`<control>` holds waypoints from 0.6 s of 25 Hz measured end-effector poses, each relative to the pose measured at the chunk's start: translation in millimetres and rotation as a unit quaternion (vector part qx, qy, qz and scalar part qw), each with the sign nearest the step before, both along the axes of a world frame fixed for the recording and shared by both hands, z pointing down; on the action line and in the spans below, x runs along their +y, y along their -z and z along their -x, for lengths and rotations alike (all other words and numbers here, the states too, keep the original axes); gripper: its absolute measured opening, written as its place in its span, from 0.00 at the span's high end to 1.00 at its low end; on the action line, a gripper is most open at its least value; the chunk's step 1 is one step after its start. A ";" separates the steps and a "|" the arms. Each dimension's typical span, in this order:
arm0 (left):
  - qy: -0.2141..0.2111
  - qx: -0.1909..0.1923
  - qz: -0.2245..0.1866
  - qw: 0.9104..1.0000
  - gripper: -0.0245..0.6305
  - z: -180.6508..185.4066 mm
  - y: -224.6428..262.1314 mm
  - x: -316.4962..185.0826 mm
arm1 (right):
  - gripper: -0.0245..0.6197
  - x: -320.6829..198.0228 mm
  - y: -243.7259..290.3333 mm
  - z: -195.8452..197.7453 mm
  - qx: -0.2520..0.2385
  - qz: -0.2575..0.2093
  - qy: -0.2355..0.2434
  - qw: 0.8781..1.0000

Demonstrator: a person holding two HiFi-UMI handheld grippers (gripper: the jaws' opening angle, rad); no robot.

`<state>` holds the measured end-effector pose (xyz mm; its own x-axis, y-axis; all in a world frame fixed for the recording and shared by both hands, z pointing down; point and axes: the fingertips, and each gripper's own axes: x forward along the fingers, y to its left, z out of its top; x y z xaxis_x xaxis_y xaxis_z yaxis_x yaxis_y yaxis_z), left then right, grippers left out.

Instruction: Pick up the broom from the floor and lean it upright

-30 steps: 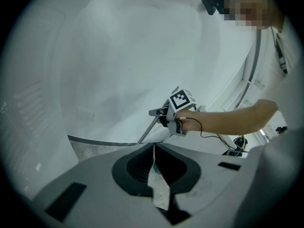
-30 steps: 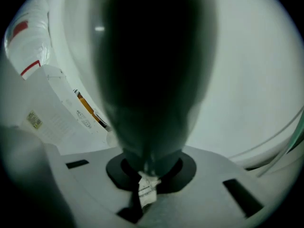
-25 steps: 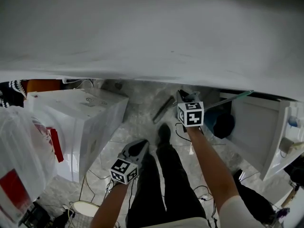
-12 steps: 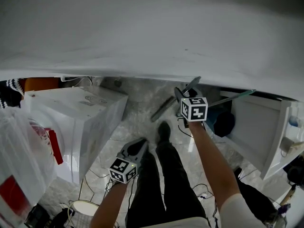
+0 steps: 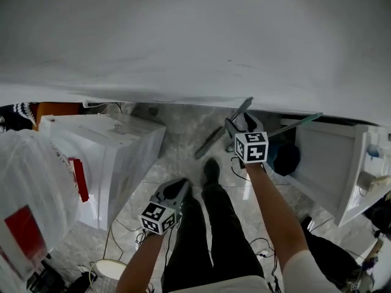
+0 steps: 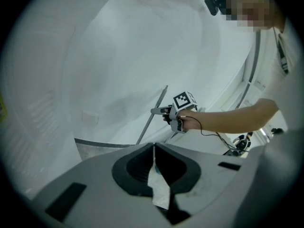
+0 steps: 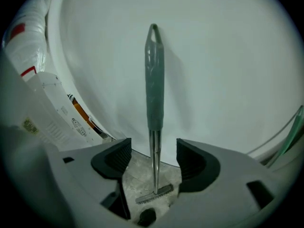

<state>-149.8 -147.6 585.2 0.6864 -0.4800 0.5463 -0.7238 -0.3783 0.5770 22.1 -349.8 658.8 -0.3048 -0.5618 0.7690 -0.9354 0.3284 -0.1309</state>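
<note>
Broom [image 7: 154, 80] leaning on wall [image 7: 228, 80], box [image 5: 104, 157] well apart

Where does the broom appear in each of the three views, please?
Head view: broom slants up centre-right, past the right tool.
Left gripper view: thin central rod beside that tool.
Right gripper view: upright at centre, between its jaws, which have just been opening.
Shared landmark: the white wall behind.
</note>
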 end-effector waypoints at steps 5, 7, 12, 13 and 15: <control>-0.022 -0.002 -0.022 1.000 0.94 -2.0 32.7 1.3 | 0.52 14.0 40.5 -5.5 0.000 -0.012 -0.007 1.000; -0.034 -0.002 -0.029 0.999 0.94 -5.5 49.6 4.5 | 0.56 24.9 62.7 -5.2 -0.002 -0.016 -0.002 1.000; -0.070 -0.007 -0.051 0.996 0.94 -10.1 100.4 12.5 | 0.75 57.6 135.2 2.1 -0.010 -0.039 0.006 0.999; -0.077 -0.009 -0.053 0.996 0.94 -10.7 112.7 17.7 | 0.79 67.9 151.7 3.5 -0.012 -0.042 0.006 0.999; -0.093 -0.012 -0.054 0.994 0.94 -12.6 136.7 32.4 | 0.81 92.4 184.3 5.7 -0.012 -0.046 0.009 0.999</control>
<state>-137.2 -115.1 448.5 0.7562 -0.4025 0.5159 -0.6485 -0.5657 0.5093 16.5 -257.4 474.4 -0.3332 -0.6251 0.7059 -0.9265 0.3560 -0.1221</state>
